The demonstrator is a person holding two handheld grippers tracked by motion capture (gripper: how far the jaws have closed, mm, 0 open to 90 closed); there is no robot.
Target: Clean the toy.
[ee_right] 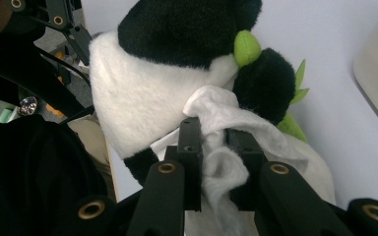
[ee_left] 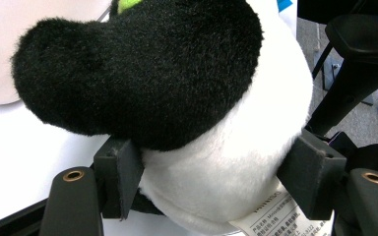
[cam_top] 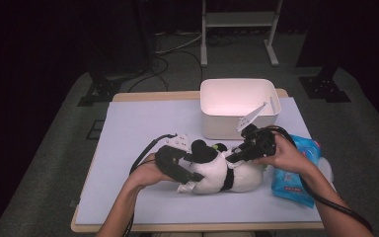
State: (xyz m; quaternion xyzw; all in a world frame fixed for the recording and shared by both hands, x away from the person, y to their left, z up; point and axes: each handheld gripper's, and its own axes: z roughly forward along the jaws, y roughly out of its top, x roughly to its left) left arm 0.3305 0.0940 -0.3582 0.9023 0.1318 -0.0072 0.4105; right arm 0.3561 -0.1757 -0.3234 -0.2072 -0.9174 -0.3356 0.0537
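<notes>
Black-and-white plush makes up the panda toy lying on its side near the front middle of the desk in the high view. The left hand-held gripper comes in from the toy's left end, and the right hand-held gripper reaches it from the right, over the toy's middle. Behind the toy stands a white bin, and a blue packet lies just to the right, under the person's right forearm.

Seen from the left gripper view, the panda toy sits between the two jaws, and both pads press into its white body just under a black limb; the left hand-held gripper is clamped on the toy. A printed label hangs at the toy's lower edge.

From the right gripper view, the right hand-held gripper has its jaws drawn close together, pinching a white wipe that lies against the panda toy beside a black part with green trim.
</notes>
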